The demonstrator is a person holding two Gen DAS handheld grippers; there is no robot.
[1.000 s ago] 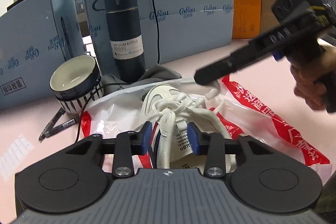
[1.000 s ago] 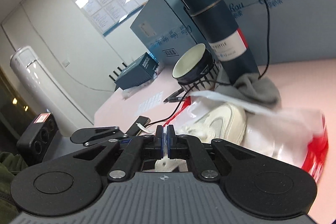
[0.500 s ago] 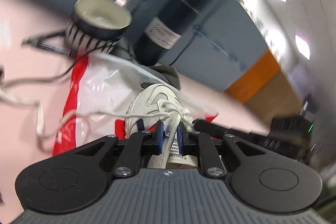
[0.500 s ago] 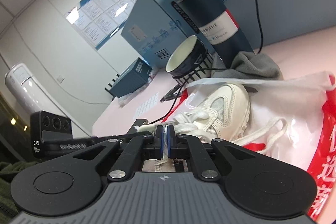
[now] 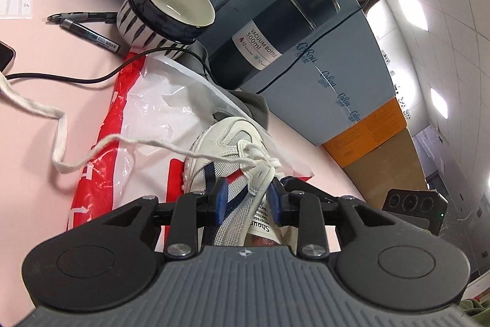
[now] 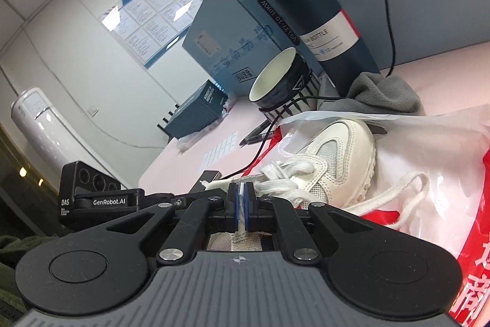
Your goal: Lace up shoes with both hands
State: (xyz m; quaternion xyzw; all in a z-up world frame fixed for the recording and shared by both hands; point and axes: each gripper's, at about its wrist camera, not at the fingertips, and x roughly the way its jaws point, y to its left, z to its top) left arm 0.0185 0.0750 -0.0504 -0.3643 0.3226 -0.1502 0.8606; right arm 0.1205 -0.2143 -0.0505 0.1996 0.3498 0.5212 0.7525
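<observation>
Ahead of the left tool (image 5: 247, 198), whose jaws were opening, the white shoe (image 5: 220, 140) lay on a plastic bag (image 5: 147, 118), its lace (image 5: 260, 176) between the pads, untouched. Likewise, the right tool (image 6: 242, 199) pinched a lace strand (image 6: 242, 206), the shoe (image 6: 337, 155) just beyond.

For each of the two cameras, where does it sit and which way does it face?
Left wrist: on the left gripper, tilted, facing the shoe and loose lace; jaws opening, lace between them; right gripper beside.
Right wrist: on the right gripper, shut on the lace, facing the shoe's side; left gripper beside.
Shared: shoe, bowl, bottle, bag.
</observation>
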